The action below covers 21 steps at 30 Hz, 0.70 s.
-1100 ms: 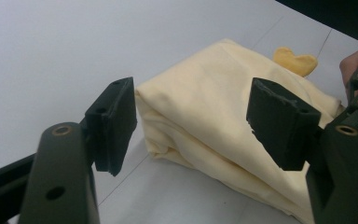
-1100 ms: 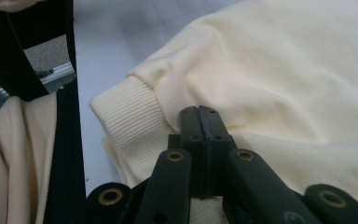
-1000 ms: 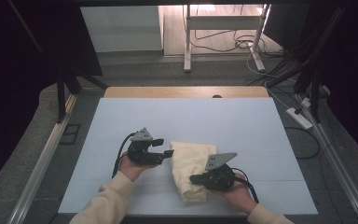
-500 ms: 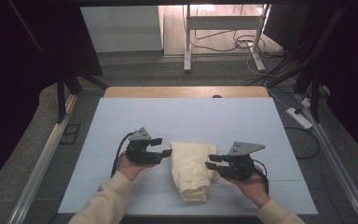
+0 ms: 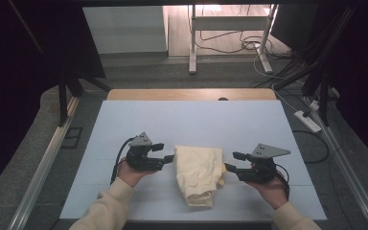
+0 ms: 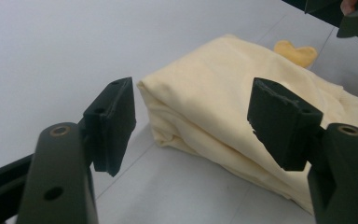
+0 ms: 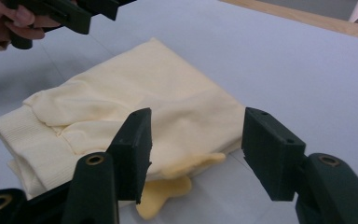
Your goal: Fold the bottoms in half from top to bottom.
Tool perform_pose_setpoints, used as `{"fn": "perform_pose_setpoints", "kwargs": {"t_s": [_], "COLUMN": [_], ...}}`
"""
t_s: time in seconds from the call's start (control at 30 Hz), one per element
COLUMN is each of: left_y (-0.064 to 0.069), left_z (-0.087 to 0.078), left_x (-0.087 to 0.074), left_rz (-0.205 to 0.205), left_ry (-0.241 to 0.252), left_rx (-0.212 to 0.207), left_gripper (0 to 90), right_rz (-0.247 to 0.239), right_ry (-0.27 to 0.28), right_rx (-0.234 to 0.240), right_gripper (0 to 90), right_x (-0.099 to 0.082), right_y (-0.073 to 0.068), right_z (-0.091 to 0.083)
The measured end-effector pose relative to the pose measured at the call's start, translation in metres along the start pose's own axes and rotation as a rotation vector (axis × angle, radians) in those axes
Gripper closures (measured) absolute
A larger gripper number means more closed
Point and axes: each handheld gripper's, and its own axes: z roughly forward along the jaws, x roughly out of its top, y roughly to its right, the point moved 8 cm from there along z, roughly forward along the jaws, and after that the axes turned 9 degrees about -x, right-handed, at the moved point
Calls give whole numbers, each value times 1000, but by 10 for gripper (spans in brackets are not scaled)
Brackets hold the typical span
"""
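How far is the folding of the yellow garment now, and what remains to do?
Mostly done, it seems: the yellow garment lies as a folded bundle on the table. The right gripper, whose jaws have just been opening, stands beside it with nothing between them; the left gripper is open at its other side. A small flap sticking out from under the bundle probably needs tucking.

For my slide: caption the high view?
Two open grippers, left and right, flank a folded yellow garment.
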Motion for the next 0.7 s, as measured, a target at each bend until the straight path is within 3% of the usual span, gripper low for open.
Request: {"fn": "perform_pose_setpoints", "kwargs": {"t_s": [0.7], "left_y": [0], "left_z": [-30], "left_x": [-31], "left_rz": [-1], "left_ry": [-35], "left_rx": [48], "left_gripper": [311], "right_rz": [25], "right_ry": [-24], "right_rx": [-77], "right_gripper": [375], "right_x": [-27], "right_y": [31], "right_z": [-26]}}
